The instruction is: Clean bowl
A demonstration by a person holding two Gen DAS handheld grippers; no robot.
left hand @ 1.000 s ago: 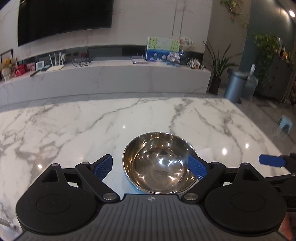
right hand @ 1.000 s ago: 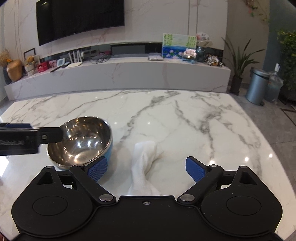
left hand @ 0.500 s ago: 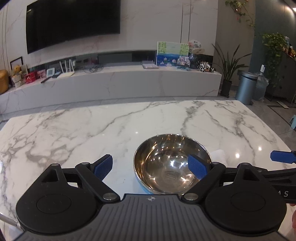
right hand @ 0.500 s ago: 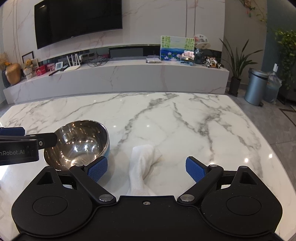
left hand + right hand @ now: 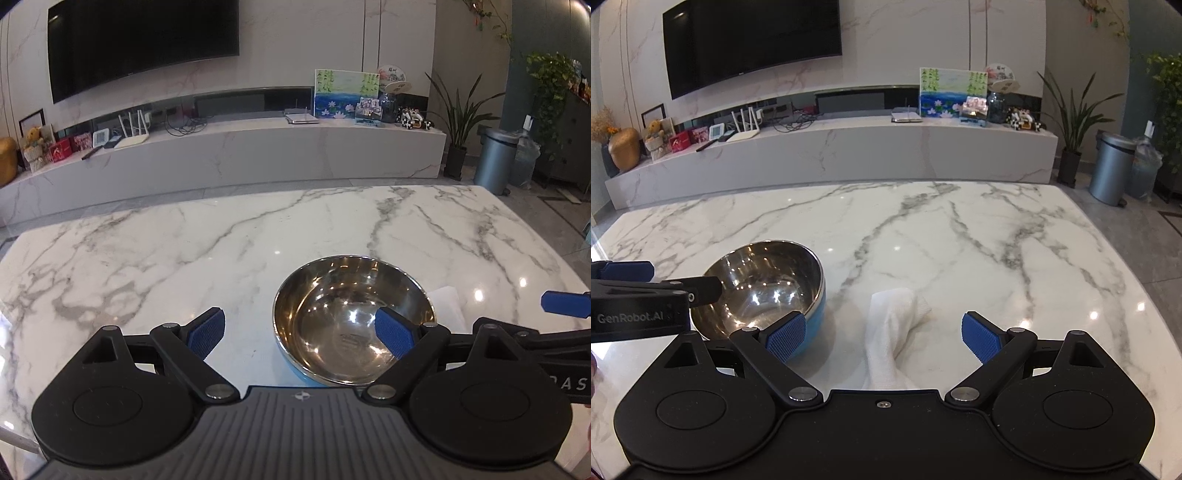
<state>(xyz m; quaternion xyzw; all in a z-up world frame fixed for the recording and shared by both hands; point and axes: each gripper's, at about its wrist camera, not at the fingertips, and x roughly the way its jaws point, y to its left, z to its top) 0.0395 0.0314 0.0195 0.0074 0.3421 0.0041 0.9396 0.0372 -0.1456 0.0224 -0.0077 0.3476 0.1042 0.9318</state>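
One steel bowl (image 5: 352,321) stands upright on the marble worktop (image 5: 184,251), its outside blue (image 5: 814,314) and its shiny inside holding nothing. One white cloth (image 5: 892,332) lies crumpled on the worktop just to the right of the bowl, apart from it; in the left wrist view only a pale corner of it (image 5: 447,302) shows past the bowl's rim.

There are two tools, each with two blue-padded fingers. The left tool (image 5: 300,329) is spread wide and holds nothing: its right finger (image 5: 393,332) hangs over the inside of the bowl near the near rim, and its left finger (image 5: 207,332) is over bare marble to the left of the bowl. Whether the right pad touches the steel cannot be told.

The right tool (image 5: 884,334) is also wide open and holds nothing. The cloth lies between its fingers, running back under the tool's body. Its left finger (image 5: 786,338) sits just in front of the bowl's blue wall, and its right finger (image 5: 982,336) is over bare worktop.
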